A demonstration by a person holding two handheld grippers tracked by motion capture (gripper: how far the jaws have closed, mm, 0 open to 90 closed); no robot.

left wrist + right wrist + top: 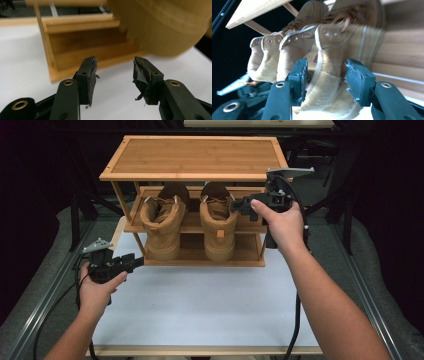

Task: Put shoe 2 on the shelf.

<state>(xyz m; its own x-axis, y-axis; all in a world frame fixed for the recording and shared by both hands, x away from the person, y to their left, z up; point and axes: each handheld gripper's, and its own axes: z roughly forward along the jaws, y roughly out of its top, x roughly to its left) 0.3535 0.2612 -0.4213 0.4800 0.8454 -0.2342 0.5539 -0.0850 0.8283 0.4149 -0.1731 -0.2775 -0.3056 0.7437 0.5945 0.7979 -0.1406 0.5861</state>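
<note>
White tabletop (200, 295), grey carpet floor (50, 250), dark room

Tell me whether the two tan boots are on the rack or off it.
On it. Both boots stand upright, side by side, on the wooden rack, heels toward the person. Open right gripper sits beside the right boot.

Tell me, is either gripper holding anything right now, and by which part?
Nothing is held. The left gripper is open over the white table. The right gripper is open, its jaws either side of the right boot's heel without pressing.

A white table (200, 305) stands over grey floor (45, 270).
</note>
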